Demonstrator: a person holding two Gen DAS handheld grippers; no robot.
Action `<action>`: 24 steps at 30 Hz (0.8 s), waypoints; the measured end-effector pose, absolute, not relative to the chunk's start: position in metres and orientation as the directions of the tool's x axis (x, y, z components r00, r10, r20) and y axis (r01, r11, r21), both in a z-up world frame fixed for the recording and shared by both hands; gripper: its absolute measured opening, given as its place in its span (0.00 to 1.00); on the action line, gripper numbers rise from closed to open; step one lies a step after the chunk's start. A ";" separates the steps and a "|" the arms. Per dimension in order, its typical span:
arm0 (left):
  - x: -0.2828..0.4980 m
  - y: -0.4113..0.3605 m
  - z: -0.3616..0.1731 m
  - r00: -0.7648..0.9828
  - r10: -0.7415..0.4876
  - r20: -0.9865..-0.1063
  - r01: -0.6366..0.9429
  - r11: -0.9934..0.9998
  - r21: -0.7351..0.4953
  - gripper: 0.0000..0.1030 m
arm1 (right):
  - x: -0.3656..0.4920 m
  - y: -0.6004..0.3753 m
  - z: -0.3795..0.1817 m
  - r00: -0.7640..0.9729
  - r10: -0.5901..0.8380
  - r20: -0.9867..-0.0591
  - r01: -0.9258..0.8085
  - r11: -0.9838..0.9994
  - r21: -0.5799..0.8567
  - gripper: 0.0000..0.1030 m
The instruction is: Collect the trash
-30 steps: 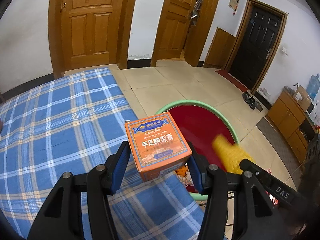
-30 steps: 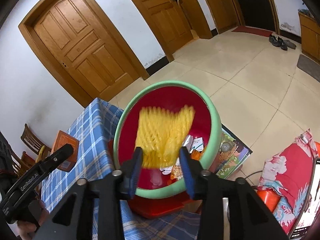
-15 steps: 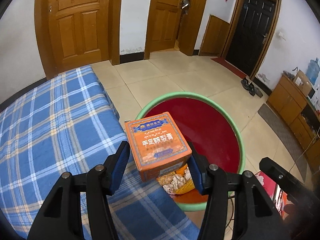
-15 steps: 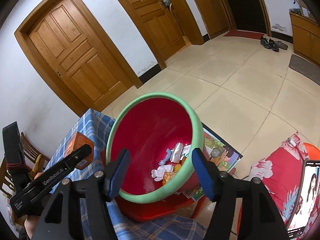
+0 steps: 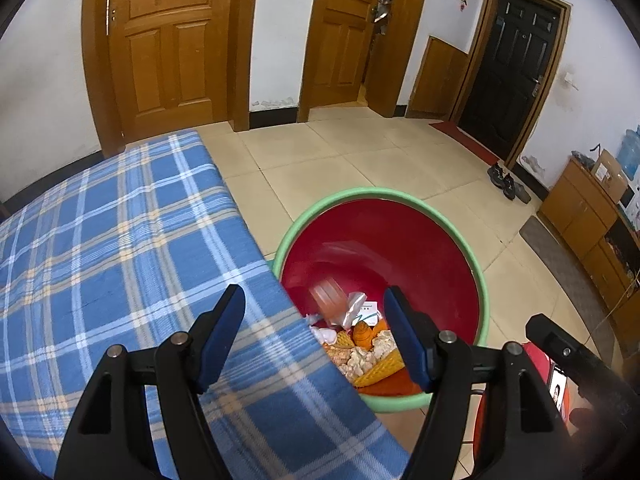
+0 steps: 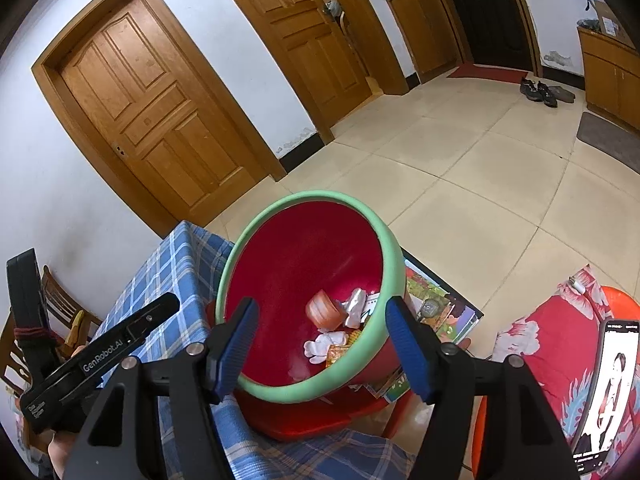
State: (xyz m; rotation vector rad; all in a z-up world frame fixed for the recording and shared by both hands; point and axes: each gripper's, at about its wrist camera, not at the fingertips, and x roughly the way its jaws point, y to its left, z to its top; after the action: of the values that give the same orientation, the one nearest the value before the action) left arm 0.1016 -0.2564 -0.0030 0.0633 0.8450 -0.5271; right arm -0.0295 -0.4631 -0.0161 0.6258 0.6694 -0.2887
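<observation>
The left claw (image 5: 314,334) is opening, empty; ahead of it the orange carton (image 5: 326,299) tumbles into the red basin (image 5: 400,196). Light, stiff cardboard, best pinched across flat sides. The right claw (image 6: 318,342) gapes empty.

The orange box (image 5: 329,298) is motion-blurred, tilted inside the red basin (image 5: 420,248), just above the trash pile. The basin has a green rim and stands beside the plaid-covered surface. It contains the yellow foam net (image 5: 380,368), white crumpled paper (image 6: 324,346) and a silvery wrapper (image 6: 356,306).
</observation>
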 end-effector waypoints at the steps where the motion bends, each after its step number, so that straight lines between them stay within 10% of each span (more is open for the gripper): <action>1: 0.100 -0.253 -0.002 0.547 -0.417 -0.726 0.464 0.873 -0.151 0.69 | -0.030 -0.461 -0.015 0.756 -0.051 -0.653 0.436 0.783 0.444 0.68; 24: 0.044 -0.138 0.021 0.679 -0.227 -0.698 0.235 0.968 -0.086 0.76 | -0.034 -0.376 0.008 0.783 0.055 -0.620 0.268 0.869 0.416 0.82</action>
State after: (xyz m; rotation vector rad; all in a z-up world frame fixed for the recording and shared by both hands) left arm 0.0442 -0.1380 0.0206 0.0107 0.7830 -0.2591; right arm -0.0339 -0.3763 0.0080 0.5137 0.6689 -0.1205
